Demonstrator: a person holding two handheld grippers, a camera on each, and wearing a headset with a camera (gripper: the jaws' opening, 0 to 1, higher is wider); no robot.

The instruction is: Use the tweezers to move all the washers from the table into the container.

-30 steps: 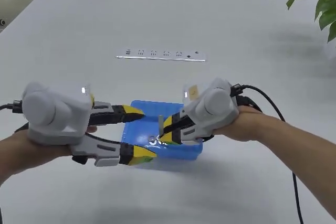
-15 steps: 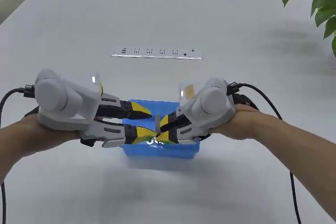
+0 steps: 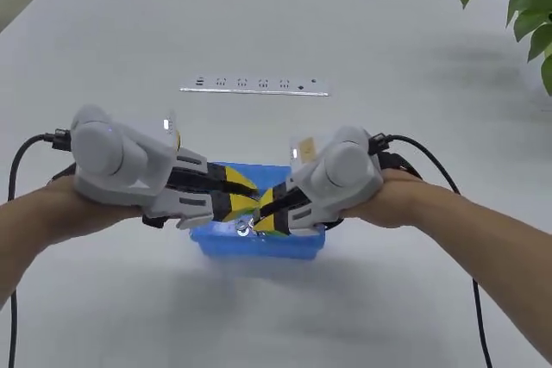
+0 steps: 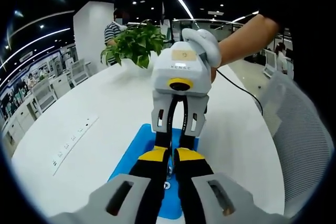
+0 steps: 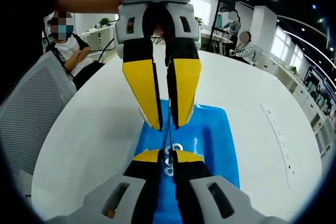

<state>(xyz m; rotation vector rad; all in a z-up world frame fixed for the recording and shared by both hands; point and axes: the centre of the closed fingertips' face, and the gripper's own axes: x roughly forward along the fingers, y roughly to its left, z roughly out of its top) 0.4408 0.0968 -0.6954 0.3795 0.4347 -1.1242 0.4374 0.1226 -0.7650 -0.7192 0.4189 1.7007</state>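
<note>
Two tongs on one tool: right tongs are clamped on the tweezers, and left tongs sit nose-to-nose with them from the opposite side. Left jaws are drawn nearly together around the same thin blades, which looks like a pinch too, though contact is hard to confirm. All of it hangs directly over the blue container. That sits close to the near edge of the worktop, roughly mid-width, with a power strip well apart toward the far edge. Risks, my read: if both sides pull or twist out of sync, the tweezers can skew or spring out of a grip. If one side lets go before the other has a firm hold, the tool drops into the container and scatters what's there. Tongs riding this low could also nudge the light container toward the near edge. Contents: a few washers bunched on the container floor just below the tongs; nothing else in it that I can make out.
</note>
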